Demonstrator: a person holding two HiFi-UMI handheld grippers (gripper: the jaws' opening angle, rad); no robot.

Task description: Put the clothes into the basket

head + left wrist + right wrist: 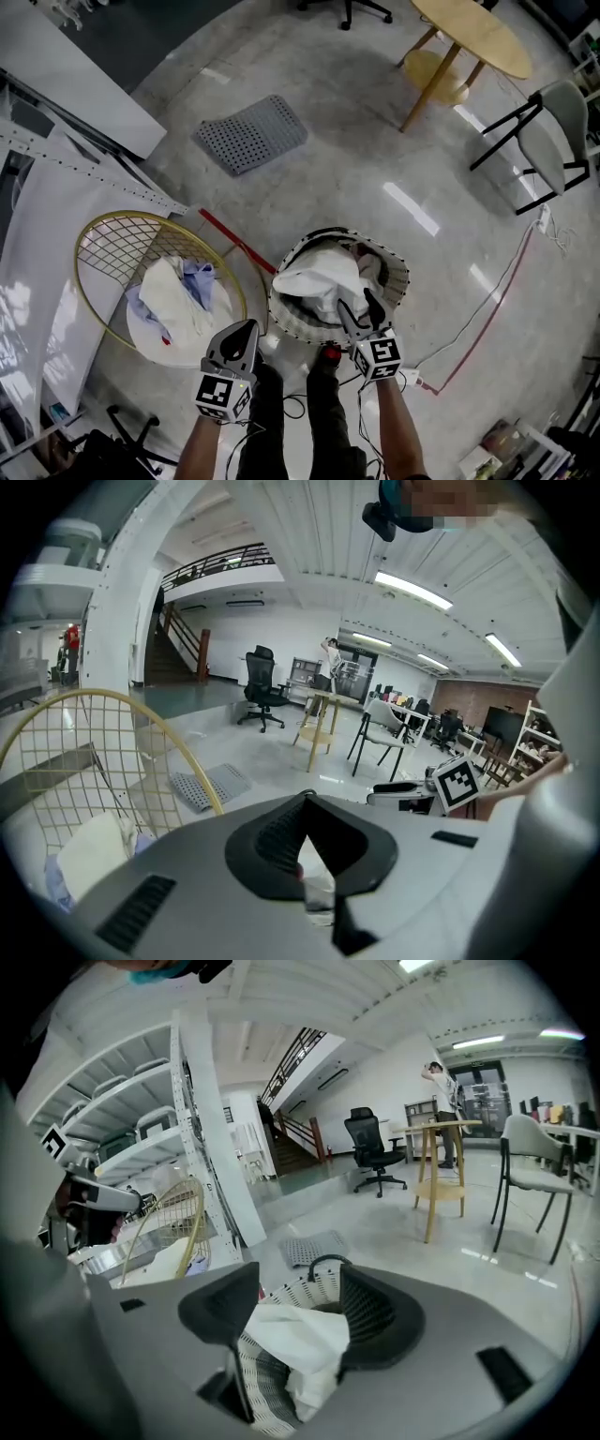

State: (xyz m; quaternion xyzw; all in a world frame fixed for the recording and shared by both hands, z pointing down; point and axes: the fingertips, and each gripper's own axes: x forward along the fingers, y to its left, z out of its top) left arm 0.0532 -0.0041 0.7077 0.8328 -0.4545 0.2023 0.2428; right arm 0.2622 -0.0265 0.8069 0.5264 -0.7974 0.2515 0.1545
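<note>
A white woven basket point(401, 277) stands on the floor just ahead of my feet, with a white garment point(317, 277) piled in it and hanging over its near rim. My right gripper point(362, 313) hovers over that near rim with its jaws wide apart; in the right gripper view the garment point(298, 1333) and basket wall point(255, 1372) show between the spread fingers, untouched. My left gripper point(246, 330) is shut and empty, between the two baskets. To the left, a gold wire basket point(101, 240) holds a white cloth point(174, 298) and a light blue one point(200, 278).
A grey perforated mat point(251, 133) lies on the floor farther out. A round wooden table point(474, 36) and a grey chair point(549, 141) stand at the far right. Red floor tape point(234, 242) and a white cable point(499, 298) run near the baskets. White shelving borders the left.
</note>
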